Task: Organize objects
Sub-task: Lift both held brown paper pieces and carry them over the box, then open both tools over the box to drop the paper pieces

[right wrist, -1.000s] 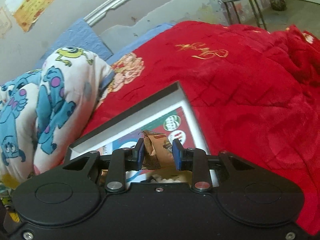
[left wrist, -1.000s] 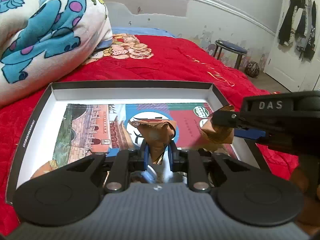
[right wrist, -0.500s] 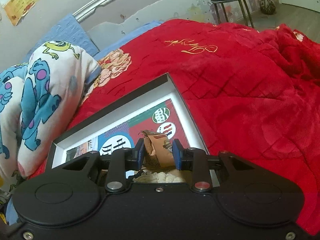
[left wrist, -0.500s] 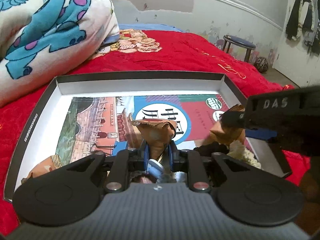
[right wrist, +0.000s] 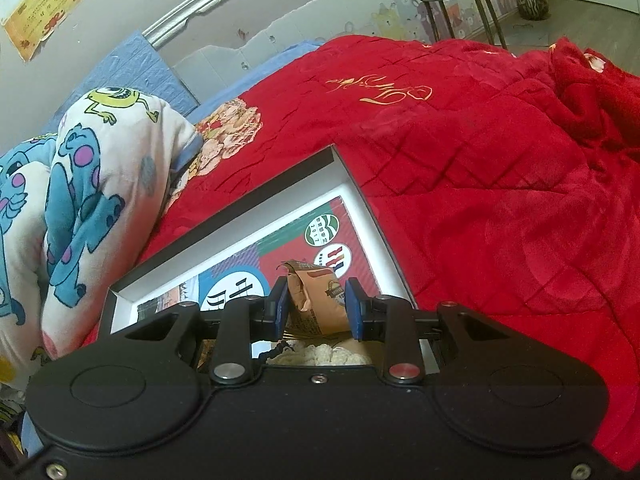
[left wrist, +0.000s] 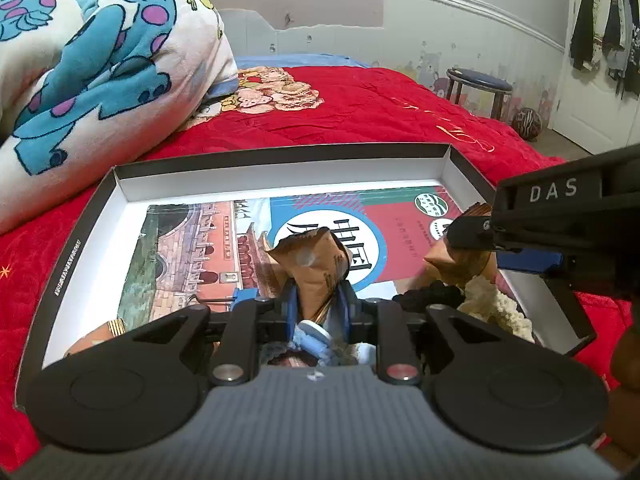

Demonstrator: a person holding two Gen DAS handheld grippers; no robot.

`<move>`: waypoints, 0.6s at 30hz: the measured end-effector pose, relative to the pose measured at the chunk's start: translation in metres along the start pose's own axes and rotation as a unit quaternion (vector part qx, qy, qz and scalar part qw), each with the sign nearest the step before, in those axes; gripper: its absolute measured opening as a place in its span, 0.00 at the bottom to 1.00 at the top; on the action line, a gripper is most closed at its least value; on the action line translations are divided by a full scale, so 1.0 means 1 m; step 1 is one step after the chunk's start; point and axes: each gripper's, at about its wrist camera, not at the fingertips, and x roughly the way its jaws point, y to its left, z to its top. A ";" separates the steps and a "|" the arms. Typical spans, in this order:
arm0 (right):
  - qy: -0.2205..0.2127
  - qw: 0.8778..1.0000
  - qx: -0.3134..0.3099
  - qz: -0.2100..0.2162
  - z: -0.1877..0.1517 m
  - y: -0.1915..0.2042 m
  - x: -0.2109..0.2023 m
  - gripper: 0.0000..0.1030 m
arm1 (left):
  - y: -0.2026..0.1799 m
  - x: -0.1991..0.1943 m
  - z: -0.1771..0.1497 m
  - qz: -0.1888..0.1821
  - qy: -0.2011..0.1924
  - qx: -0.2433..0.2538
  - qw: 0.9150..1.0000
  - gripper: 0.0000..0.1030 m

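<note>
Left gripper (left wrist: 316,300) is pinching a brown paper packet (left wrist: 312,264) between its fingers (left wrist: 289,307); its jaws have just been opening slightly, packet still between them. Just below the fingers, a pale blue knit item (left wrist: 316,338) is lying in the shallow box (left wrist: 280,168). Right gripper (right wrist: 316,312) is gripping a second brown packet (right wrist: 316,300) in narrowly spread fingers, with a cream fuzzy item (right wrist: 316,356) just beneath. Ahead of both, a printed sheet (left wrist: 192,252) is lining the box floor; beyond it, the red bedspread (right wrist: 480,200) and a cartoon blanket (left wrist: 100,60). Likely step: setting packets down in the box. Best done by lowering each until it is touching the floor, then releasing fully, keeping the two grippers apart.
</note>
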 end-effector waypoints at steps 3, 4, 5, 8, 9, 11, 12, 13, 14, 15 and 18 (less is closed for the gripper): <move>-0.001 1.000 -0.005 -0.003 -0.001 0.001 0.000 0.28 | 0.000 0.000 0.001 -0.002 0.003 0.001 1.000 0.27; -0.002 1.000 -0.005 -0.003 -0.001 0.001 0.000 0.28 | 0.000 0.000 0.001 -0.004 0.004 0.001 1.000 0.28; -0.002 1.000 -0.005 -0.004 -0.001 0.001 -0.001 0.28 | 0.000 0.000 0.001 -0.006 0.004 0.001 1.000 0.28; -0.003 1.000 -0.006 -0.005 -0.002 0.001 -0.001 0.28 | 0.001 0.000 0.001 -0.008 0.004 -0.001 1.000 0.28; -0.003 1.000 -0.008 -0.006 -0.002 0.002 0.000 0.28 | 0.001 0.000 0.000 -0.008 0.004 -0.002 1.000 0.29; -0.004 1.000 -0.011 -0.008 -0.002 0.003 0.000 0.28 | 0.000 0.000 0.000 -0.008 0.003 -0.002 1.000 0.34; -0.004 1.000 -0.012 -0.009 -0.003 0.003 0.000 0.29 | -0.001 0.000 -0.001 -0.007 0.002 0.001 1.000 0.35; -0.004 1.000 -0.012 -0.010 -0.003 0.004 0.000 0.29 | -0.002 0.000 -0.001 -0.007 0.002 0.004 1.000 0.35; -0.004 1.000 -0.013 -0.011 -0.003 0.004 0.000 0.29 | -0.003 0.000 -0.001 -0.008 0.001 0.005 1.000 0.39; -0.004 1.000 -0.013 -0.011 -0.003 0.004 0.000 0.29 | -0.003 0.000 -0.001 -0.008 0.001 0.004 1.000 0.42; -0.003 1.000 -0.015 -0.009 -0.003 0.005 0.000 0.31 | -0.001 0.001 0.000 -0.008 0.002 -0.005 1.000 0.51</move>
